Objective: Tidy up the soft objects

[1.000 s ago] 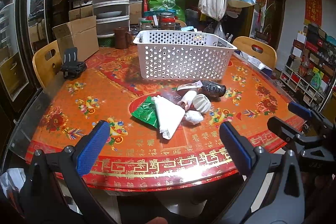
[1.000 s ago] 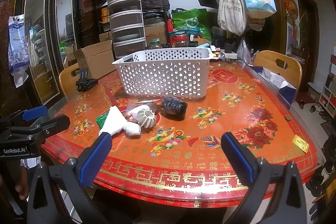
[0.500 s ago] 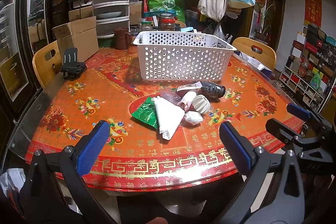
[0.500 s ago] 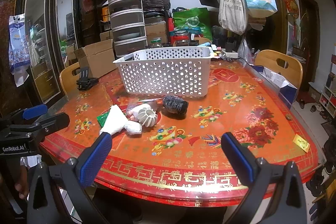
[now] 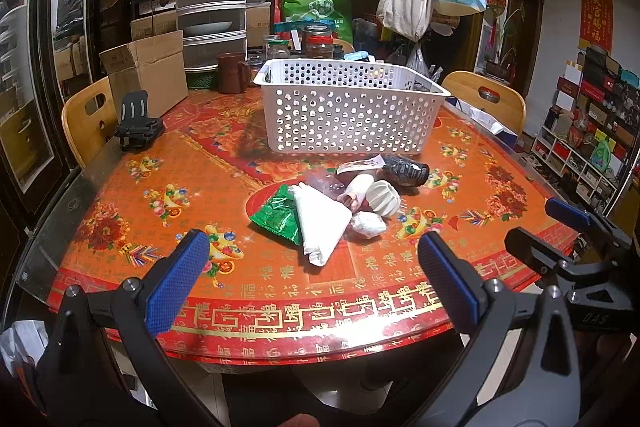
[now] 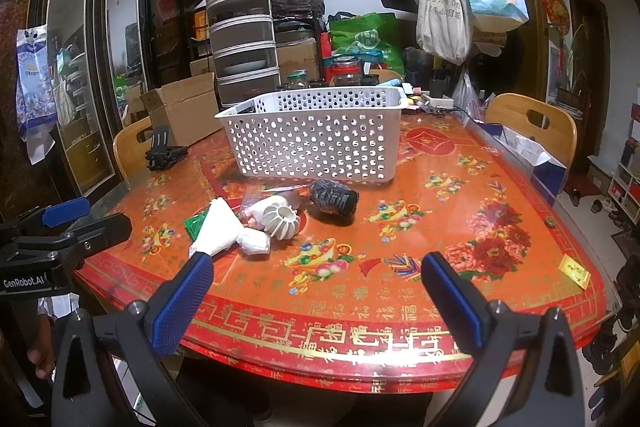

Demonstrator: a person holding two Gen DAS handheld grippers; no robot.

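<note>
Both grippers spread wide, holding nothing: left gripper and right gripper hover off the near edge of the surface. Soft pile sits mid-surface, just in front of the white basket. White cloth bundle looks light, floppy, squashable; long axis runs roughly 11 to 5 o'clock in the left view, narrow end toward camera. Best pinch probably across its thick middle. Green packet touching at its 9 o'clock, likely slippery. Ribbed white piece and black roll lie at 1 o'clock.
</note>
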